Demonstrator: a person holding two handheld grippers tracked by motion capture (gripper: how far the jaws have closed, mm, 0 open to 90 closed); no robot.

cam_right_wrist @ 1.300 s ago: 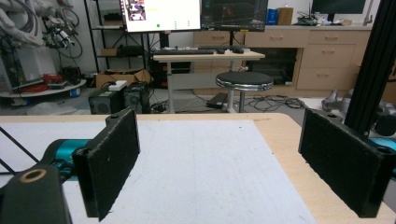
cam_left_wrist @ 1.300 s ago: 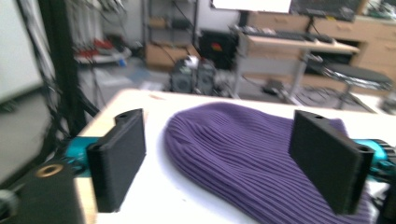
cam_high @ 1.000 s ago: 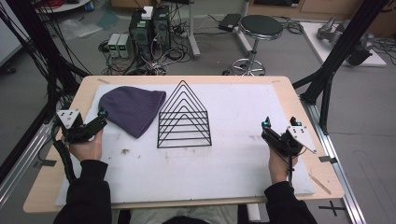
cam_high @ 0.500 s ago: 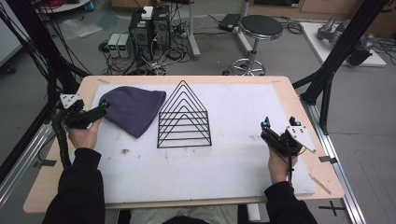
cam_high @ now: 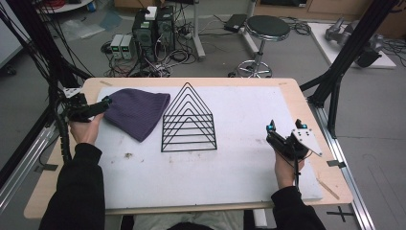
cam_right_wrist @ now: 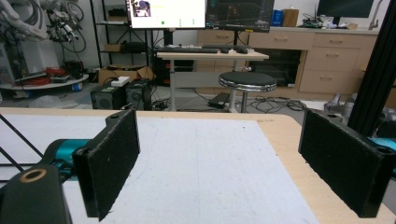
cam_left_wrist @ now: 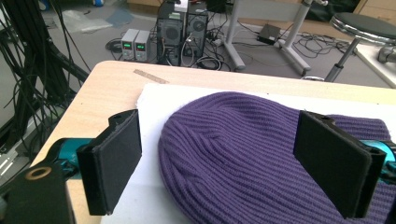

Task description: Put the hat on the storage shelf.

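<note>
A purple knit beanie [cam_high: 136, 111] lies flat on the white mat [cam_high: 230, 167] at the back left. My left gripper [cam_high: 104, 103] is open at the beanie's left edge. In the left gripper view the beanie [cam_left_wrist: 243, 154] sits between the two spread jaws, which do not press on it. A black wire rack [cam_high: 188, 120] with triangular frames stands upright in the middle of the mat. My right gripper [cam_high: 283, 125] is open near the right side of the mat, with only bare mat [cam_right_wrist: 210, 172] between its jaws.
The mat covers most of a wooden table [cam_high: 311, 110]. Small brown crumbs [cam_high: 128, 155] lie on the mat in front of the beanie. Black frame posts [cam_high: 344, 52] rise at the table's right, and cables [cam_high: 43, 62] hang at its left. A stool [cam_high: 266, 28] and computers [cam_high: 153, 26] stand on the floor behind.
My left gripper has moved forward and right from the table's left edge up to the beanie's left edge. The right gripper has stayed where it was.
</note>
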